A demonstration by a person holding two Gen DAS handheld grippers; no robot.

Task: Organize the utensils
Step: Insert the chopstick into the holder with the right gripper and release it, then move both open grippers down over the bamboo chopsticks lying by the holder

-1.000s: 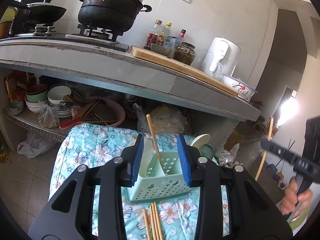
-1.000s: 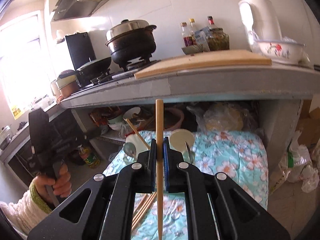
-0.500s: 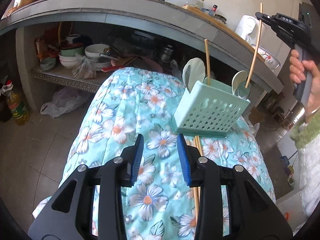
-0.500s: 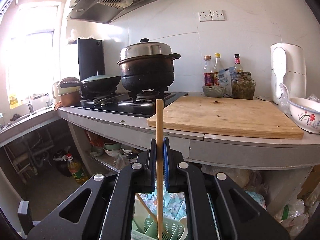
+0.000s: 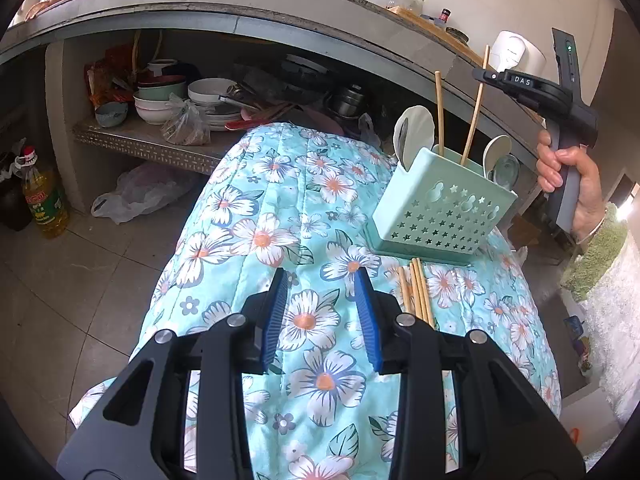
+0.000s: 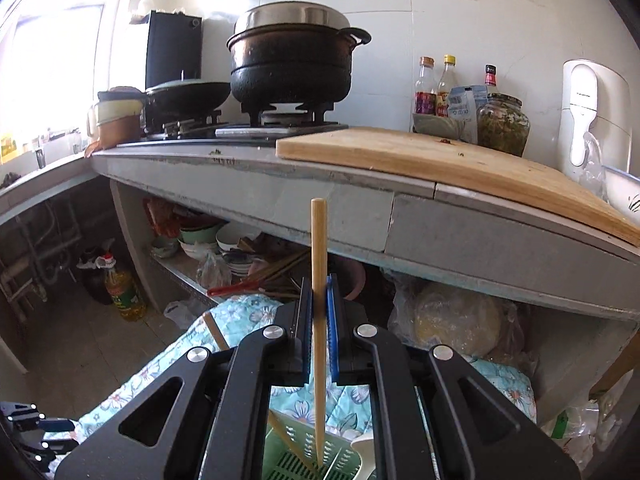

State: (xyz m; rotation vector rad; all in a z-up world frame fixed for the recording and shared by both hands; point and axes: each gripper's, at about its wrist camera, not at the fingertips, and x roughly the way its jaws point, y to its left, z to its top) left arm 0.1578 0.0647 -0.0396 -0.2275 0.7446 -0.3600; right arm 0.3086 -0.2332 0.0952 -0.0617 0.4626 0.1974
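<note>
Nearest in the left wrist view, the left gripper (image 5: 322,312) is seen with its ribbed blue pads spread apart and nothing between them, poised over a quilted floral cloth (image 5: 256,216) of turquoise with white and orange blossoms. Just beside the right pad, a bundle of loose chopsticks (image 5: 416,292) is laid flat on the cloth, round pale-wood sticks with their far ends touching the base of the utensil holder (image 5: 442,210). The holder is a mint-green plastic box, its front wall pierced with star and gourd-shaped holes. Inside it, a white ceramic spoon (image 5: 414,134) stands at the left end, a second spoon (image 5: 498,156) at the right end, and one chopstick (image 5: 439,114) leans between them.

Above the holder, the right gripper (image 6: 319,312) is pinched tight on a held chopstick (image 6: 319,280), which is kept near upright with its tapered tip down inside the holder's slotted interior (image 6: 304,460). The right hand (image 5: 568,176) is wrapped around the gripper's grey handle, to the right of the holder.

Beyond the holder, a grey concrete counter (image 6: 280,184) carries a thick wooden cutting board (image 6: 440,160), a blackened lidded pot (image 6: 294,60) on a gas burner, and sauce bottles (image 6: 436,86).
</note>
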